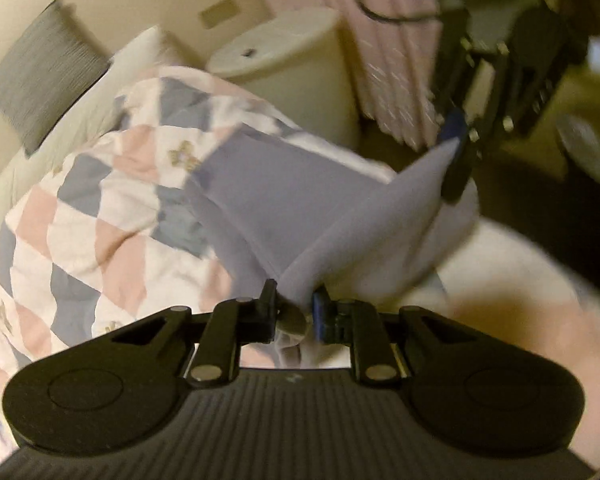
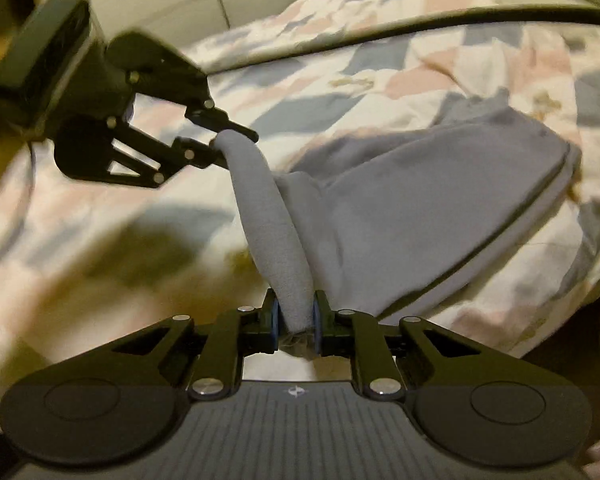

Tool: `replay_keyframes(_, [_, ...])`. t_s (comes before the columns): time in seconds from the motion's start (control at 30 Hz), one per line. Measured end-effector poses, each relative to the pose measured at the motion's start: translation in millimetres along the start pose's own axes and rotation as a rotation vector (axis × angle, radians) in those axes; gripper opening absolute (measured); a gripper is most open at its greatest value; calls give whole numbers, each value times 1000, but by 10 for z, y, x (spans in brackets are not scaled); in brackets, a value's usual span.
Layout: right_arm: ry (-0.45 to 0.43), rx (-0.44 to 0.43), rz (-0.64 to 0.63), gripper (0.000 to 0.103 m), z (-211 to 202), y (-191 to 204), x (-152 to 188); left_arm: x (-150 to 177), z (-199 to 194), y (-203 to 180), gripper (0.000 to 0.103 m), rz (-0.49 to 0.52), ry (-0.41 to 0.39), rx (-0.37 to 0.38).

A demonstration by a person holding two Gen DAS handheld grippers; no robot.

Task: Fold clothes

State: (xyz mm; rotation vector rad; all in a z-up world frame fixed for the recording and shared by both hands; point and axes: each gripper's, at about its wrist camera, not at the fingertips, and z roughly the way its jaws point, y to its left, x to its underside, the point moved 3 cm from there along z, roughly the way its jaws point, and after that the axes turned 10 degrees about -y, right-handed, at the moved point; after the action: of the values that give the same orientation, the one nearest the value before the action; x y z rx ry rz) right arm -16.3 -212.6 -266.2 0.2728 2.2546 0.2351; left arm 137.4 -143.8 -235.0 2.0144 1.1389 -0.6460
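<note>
gripping grey garment [image 2: 400, 208] with left gripper [image 1: 295, 308] and right gripper [image 2: 294, 320]

My left gripper [image 1: 294, 312] and right gripper [image 2: 294, 322] are matte black linkages with silver pivot screws, blue finger pads and ribbed grey housings along the frames' bottom edges.

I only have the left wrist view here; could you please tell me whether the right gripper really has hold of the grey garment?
Observer: Yes. The right gripper is shut on a rolled edge of the grey garment.
Operator: Thank you. Where does the rest of it lie?
Observer: It spreads flat on the checked quilt, off to that gripper's right.
Operator: And how does my left gripper look from there?
Observer: The left gripper pinches the far end of the same rolled edge, raised above the quilt.
</note>
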Motion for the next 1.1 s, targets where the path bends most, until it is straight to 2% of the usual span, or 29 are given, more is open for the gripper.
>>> replay_keyframes(0.13, [-36,-26,129,15,-26,-714,-349,-232,502,402,16,-128,40,-23])
replay_keyframes(0.23, [-38,-63,226,15,94,-1331,-499,-336,951,770,15,-268,96,-41])
replay_keyframes(0.47, [39,-180,389,15,503,-2461,-761,-408,1671,1381,14,-542,212,-52])
replay_keyframes(0.57, [58,-211,416,15,572,-2764,-896,-459,1869,1614,14,-620,241,-63])
replay_keyframes(0.77, [78,-216,479,15,764,-3300,-1154,-521,2240,1895,14,-671,267,-79])
replay_keyframes(1.0, [98,-203,527,15,896,-3645,-1201,-367,2571,1988,14,-745,304,-76])
replay_keyframes(1.1, [78,-196,578,15,956,-3736,-1166,-307,2610,2023,15,-791,305,-82])
